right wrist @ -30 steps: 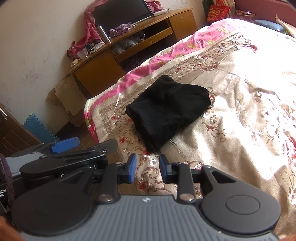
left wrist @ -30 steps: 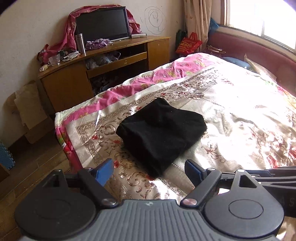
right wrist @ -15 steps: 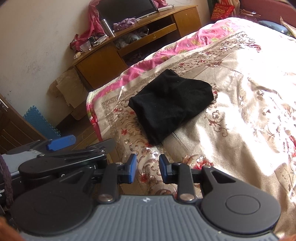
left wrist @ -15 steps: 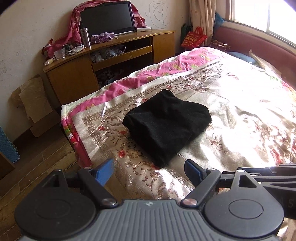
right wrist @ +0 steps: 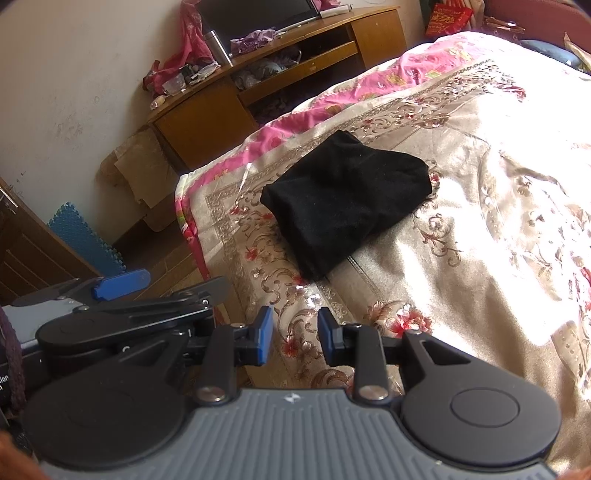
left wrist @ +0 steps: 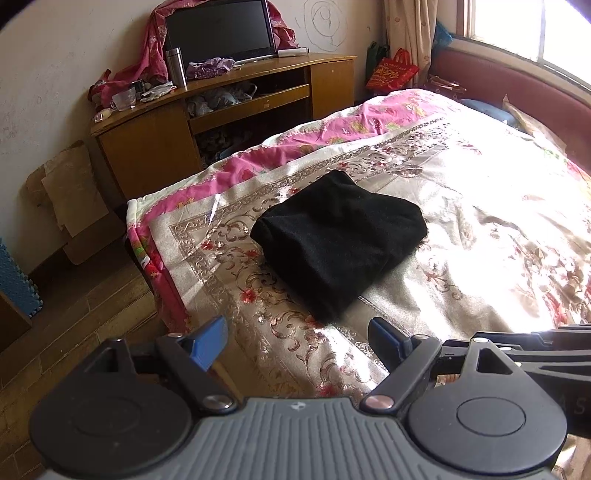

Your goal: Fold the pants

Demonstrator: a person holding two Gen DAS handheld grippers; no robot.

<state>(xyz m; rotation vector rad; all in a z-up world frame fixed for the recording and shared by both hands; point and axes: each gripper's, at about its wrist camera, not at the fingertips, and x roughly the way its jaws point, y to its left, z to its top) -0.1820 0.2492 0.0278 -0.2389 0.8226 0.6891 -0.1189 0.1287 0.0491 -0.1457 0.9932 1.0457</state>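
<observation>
1. The black pants [left wrist: 338,242] lie folded into a thick, compact bundle on the bedspread [left wrist: 480,229], near the foot corner of the bed, on the gold floral border band just inside the pink edge.
2. In the right wrist view the same pants [right wrist: 345,201] rest flat, with one rounded folded end toward the middle of the bed and a narrower corner pointing down toward the grippers.
3. The left gripper [left wrist: 297,338] hangs above the near edge of the bed with its jaws spread wide; the two blue fingertips [left wrist: 208,343] stand far apart and nothing is between them. It is short of the pants and does not touch them.
4. The right gripper [right wrist: 295,334] is held just beside the left one, also clear of the pants. Its jaws are narrowed to a small gap, with bedspread pattern showing through, and they hold nothing.
5. In the right wrist view the left gripper [right wrist: 122,284] shows at the lower left, one blue finger lying sideways over the floor.
6. Beyond the bed stands a wooden TV cabinet [left wrist: 155,147] against the wall, with a dark television [left wrist: 219,31] draped in pink cloth, a steel flask [left wrist: 175,66] and loose clutter on top.
7. Flattened cardboard [left wrist: 70,195] leans on the wall beside the cabinet, and a red bag [left wrist: 391,72] sits near the curtain.
8. Strong sunlight washes out the far side of the bedspread.
</observation>
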